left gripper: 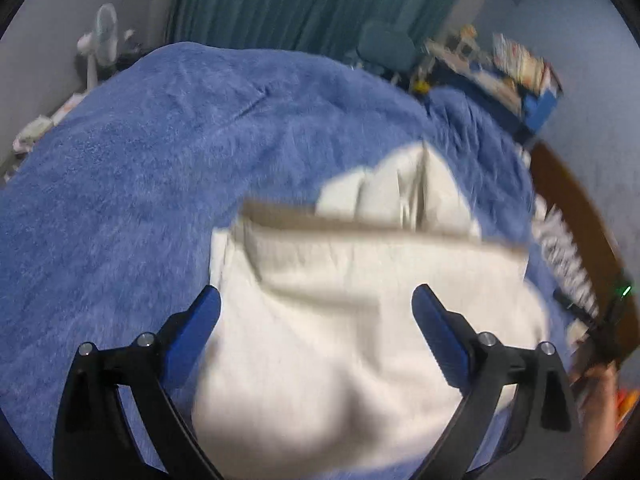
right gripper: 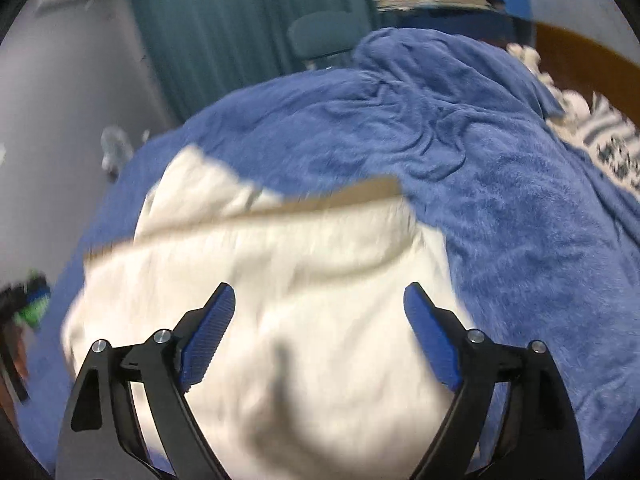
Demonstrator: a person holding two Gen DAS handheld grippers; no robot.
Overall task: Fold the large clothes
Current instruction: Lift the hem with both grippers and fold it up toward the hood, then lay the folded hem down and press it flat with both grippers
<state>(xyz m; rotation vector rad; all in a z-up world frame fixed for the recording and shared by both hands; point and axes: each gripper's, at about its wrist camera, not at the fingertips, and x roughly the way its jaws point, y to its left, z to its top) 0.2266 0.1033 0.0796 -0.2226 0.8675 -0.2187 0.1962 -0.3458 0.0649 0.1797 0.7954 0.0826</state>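
Observation:
A cream-white garment (left gripper: 352, 320) with a tan ribbed band (left gripper: 360, 224) lies partly folded on a blue fleece blanket (left gripper: 140, 168). My left gripper (left gripper: 316, 304) is open and empty, hovering above the garment's near part. In the right wrist view the same garment (right gripper: 280, 312) and its tan band (right gripper: 320, 200) lie on the blanket (right gripper: 500, 208). My right gripper (right gripper: 320, 300) is open and empty above the garment. Both views are motion-blurred.
Teal curtains (left gripper: 300, 0) hang behind the bed. A white fan (left gripper: 104, 36) stands far left, a cluttered shelf (left gripper: 508, 72) far right. A patterned black-and-white cloth (right gripper: 608, 140) lies by the brown headboard (right gripper: 580, 56). A chair (right gripper: 324, 36) stands behind the bed.

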